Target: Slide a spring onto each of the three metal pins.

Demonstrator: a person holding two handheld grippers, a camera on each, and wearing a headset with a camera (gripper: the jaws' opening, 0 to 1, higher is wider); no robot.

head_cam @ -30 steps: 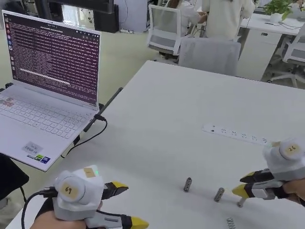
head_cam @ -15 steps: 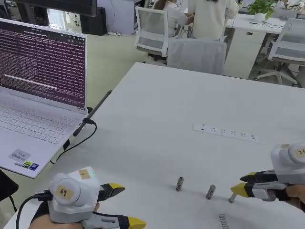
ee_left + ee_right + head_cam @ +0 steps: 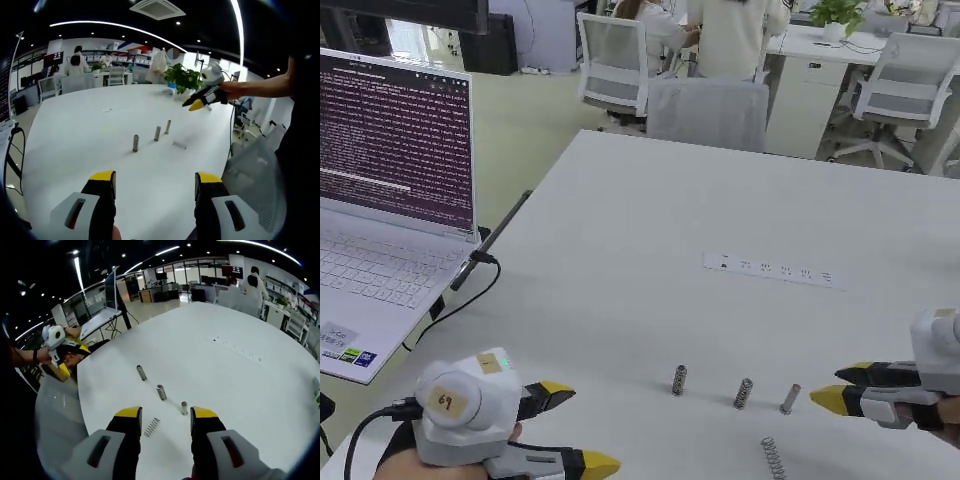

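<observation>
**Both grippers open and empty; one pin bare**

The left gripper (image 3: 582, 428) is held with its jaws wide apart and nothing between them, well to the near side of the power strip (image 3: 775, 271). The right gripper (image 3: 835, 388) is likewise seen with its jaws parted and empty, and its body is cut off by the picture's edge.

On the table (image 3: 650, 220), a short row is set between the power strip and the grippers. It is made up of an upright spring (image 3: 679, 379), a second upright spring (image 3: 743, 393) and a bare pin (image 3: 789, 398). The bare pin lies just off the right gripper's tips. Whether a pin stands inside either upright spring cannot be made out.

A loose spring (image 3: 772, 457) is laid flat beyond the row from the power strip. A laptop (image 3: 380, 210) is cut off at the left edge.
</observation>
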